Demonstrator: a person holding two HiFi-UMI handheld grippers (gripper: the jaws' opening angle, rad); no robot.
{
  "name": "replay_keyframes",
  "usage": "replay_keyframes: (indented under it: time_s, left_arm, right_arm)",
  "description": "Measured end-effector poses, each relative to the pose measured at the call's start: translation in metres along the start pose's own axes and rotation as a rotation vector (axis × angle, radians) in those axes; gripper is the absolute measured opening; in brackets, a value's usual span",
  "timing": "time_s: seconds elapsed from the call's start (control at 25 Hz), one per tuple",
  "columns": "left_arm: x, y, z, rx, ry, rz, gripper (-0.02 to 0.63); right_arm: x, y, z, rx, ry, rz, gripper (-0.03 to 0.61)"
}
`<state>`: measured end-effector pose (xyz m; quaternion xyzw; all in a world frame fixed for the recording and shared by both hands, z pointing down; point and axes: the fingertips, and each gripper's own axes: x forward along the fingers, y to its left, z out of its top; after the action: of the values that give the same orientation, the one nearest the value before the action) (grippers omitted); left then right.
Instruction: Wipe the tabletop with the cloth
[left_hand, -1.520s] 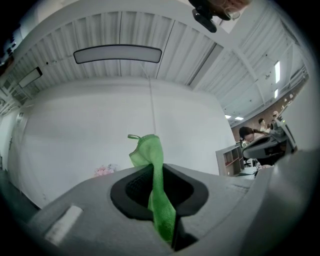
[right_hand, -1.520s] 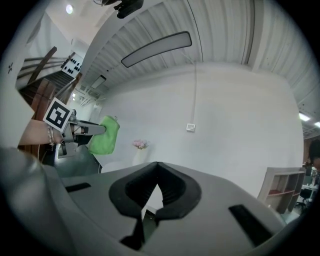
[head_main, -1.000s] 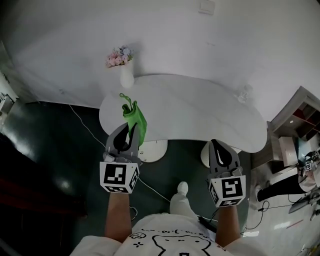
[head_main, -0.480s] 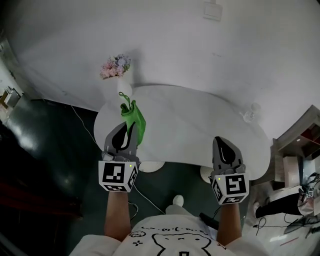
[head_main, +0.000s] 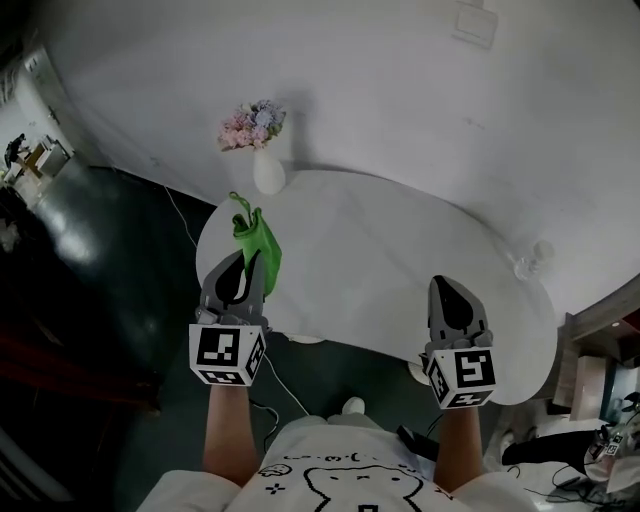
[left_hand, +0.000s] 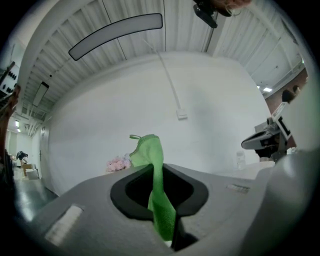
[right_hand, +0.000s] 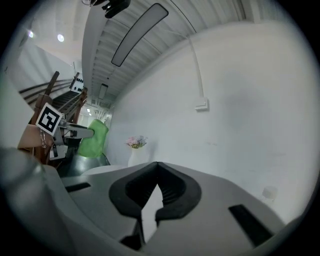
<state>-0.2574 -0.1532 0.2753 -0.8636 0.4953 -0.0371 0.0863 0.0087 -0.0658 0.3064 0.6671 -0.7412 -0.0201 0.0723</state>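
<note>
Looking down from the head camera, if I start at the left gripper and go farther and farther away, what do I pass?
left gripper → green cloth pinched in it → white vase → pink and blue flowers

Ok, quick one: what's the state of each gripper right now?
Left gripper: shut on the green cloth, which sticks up past its jaws.
Right gripper: shut, nothing between its jaws.

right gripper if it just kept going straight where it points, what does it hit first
Probably the white wall: the right gripper points across bare tabletop, with the vase well to its left. Its height above it is unclear.
</note>
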Motion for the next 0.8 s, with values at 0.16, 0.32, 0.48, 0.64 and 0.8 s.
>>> replay_keyframes:
  time_s: [0.16,0.32,0.48,0.64,0.8]
  left_arm:
    - [-0.006,0.019,-0.025,-0.009,0.053,0.055,0.048]
    - [-0.017,0.044,-0.050,-0.018,0.116,0.097,0.048]
    - [-0.025,0.072,-0.073,-0.021,0.173,0.129,0.048]
    - [-0.032,0.096,-0.100,-0.031,0.230,0.153,0.048]
    - [-0.039,0.116,-0.123,-0.044,0.287,0.169,0.048]
  right_arm:
    - [0.024,0.012,-0.015,0.008,0.030,0.057,0.000]
    - [0.044,0.034,-0.028,0.003,0.074,0.114,0.000]
    - [0.064,0.056,-0.036,-0.003,0.107,0.151,0.000]
    - [0.079,0.076,-0.045,-0.006,0.147,0.174,0.000]
    - [0.090,0.093,-0.055,0.013,0.189,0.196,0.000]
